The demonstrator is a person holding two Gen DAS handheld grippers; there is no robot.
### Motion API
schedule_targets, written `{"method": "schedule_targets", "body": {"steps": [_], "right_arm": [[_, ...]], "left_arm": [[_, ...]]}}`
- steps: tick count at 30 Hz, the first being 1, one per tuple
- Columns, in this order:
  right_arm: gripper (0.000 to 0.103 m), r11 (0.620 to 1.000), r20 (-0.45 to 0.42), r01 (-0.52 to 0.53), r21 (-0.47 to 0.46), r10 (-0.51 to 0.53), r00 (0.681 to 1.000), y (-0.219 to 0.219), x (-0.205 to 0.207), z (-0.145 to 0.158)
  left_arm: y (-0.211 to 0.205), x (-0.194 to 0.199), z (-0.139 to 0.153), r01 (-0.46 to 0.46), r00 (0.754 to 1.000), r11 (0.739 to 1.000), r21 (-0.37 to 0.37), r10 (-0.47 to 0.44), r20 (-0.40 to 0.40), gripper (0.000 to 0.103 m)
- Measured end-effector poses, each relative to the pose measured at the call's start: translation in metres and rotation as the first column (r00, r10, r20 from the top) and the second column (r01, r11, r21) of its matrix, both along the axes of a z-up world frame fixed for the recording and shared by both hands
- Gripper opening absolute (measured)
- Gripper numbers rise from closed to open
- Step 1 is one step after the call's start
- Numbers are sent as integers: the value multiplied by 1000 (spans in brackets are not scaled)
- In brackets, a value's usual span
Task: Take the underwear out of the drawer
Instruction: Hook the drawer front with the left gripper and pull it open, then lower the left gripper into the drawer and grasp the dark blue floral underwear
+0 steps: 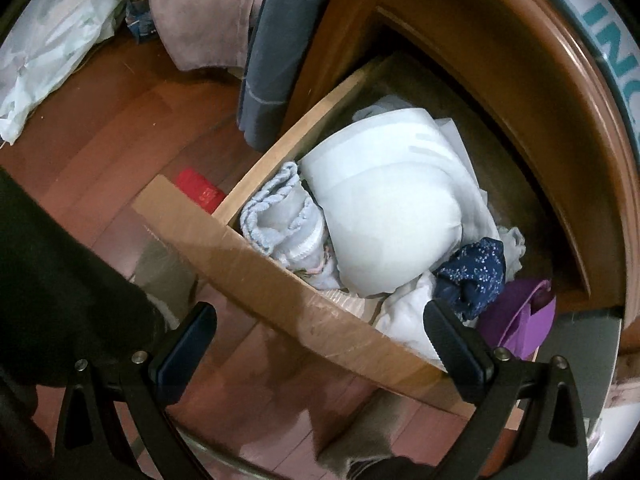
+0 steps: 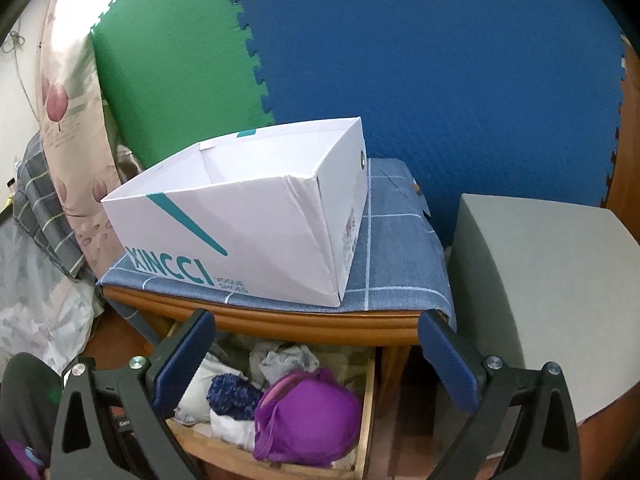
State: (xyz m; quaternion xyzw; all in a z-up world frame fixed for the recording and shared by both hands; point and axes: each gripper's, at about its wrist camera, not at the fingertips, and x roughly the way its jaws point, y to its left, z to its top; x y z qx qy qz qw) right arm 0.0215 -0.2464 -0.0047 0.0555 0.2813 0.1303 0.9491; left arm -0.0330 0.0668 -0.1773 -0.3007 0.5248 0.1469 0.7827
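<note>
A wooden drawer (image 1: 256, 268) of a bedside cabinet stands pulled out, full of underwear. In the left wrist view it holds a white padded bra (image 1: 384, 224), a pale blue rolled garment (image 1: 276, 212), a navy dotted piece (image 1: 472, 272) and a purple bra (image 1: 520, 316). My left gripper (image 1: 316, 328) hangs open above the drawer's front edge, holding nothing. The right wrist view shows the same drawer (image 2: 366, 412) from the front, with the purple bra (image 2: 308, 420) on top and the navy piece (image 2: 232, 396) beside it. My right gripper (image 2: 316, 336) is open and empty above the drawer.
A white open shoe box (image 2: 248, 208) sits on the cabinet's blue checked cloth (image 2: 396, 256). A grey block (image 2: 552, 296) stands right of the cabinet. Bedding and a plastic bag (image 1: 52, 60) lie on the wooden floor (image 1: 112, 152) at left, with a red item (image 1: 200, 192) beside the drawer.
</note>
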Motion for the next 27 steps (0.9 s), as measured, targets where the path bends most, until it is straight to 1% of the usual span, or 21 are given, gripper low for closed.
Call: {"method": "schedule_targets", "body": {"steps": [6, 7, 9, 11, 13, 16, 17, 19, 21, 22, 25, 27], "right_arm": [[103, 1000, -7, 2, 6, -2, 1000, -2, 1, -1], [103, 1000, -9, 3, 7, -3, 1000, -3, 1, -1], [103, 1000, -12, 5, 10, -5, 1000, -3, 0, -2], [103, 1000, -14, 3, 10, -3, 1000, -4, 1, -2], [103, 1000, -15, 3, 10, -3, 1000, -4, 1, -2], [103, 1000, -14, 3, 7, -3, 1000, -4, 0, -2], [103, 1000, -13, 2, 6, -2, 1000, -4, 0, -2], [103, 1000, -12, 3, 6, -3, 1000, -4, 0, -2], [103, 1000, -16, 5, 9, -4, 1000, -4, 0, -2], [103, 1000, -18, 6, 14, -6, 1000, -5, 0, -2], [103, 999, -30, 9, 35, -8, 1000, -8, 2, -2], [103, 999, -35, 13, 48, -11, 999, -10, 2, -1]], "left_arm": [[7, -14, -2, 17, 999, 1000, 11, -16, -46, 103], [8, -11, -3, 13, 999, 1000, 5, -13, -41, 103], [10, -11, -2, 13, 999, 1000, 20, -12, -46, 103], [11, -13, -3, 15, 999, 1000, 14, -14, -39, 103], [9, -15, -2, 25, 999, 999, 33, -24, -29, 103], [-1, -13, 7, 67, 998, 989, 132, -67, -4, 103], [-4, -11, 11, 85, 996, 979, 183, -87, 1, 103], [-5, -10, 13, 91, 996, 972, 214, -94, 3, 103], [-5, -13, 20, 89, 995, 958, 274, -95, 10, 103], [-6, -14, 25, 91, 995, 944, 317, -99, 9, 102], [-5, -17, 35, 120, 992, 928, 353, -125, -9, 102], [-4, -22, 49, 153, 986, 915, 372, -166, 1, 102]]}}
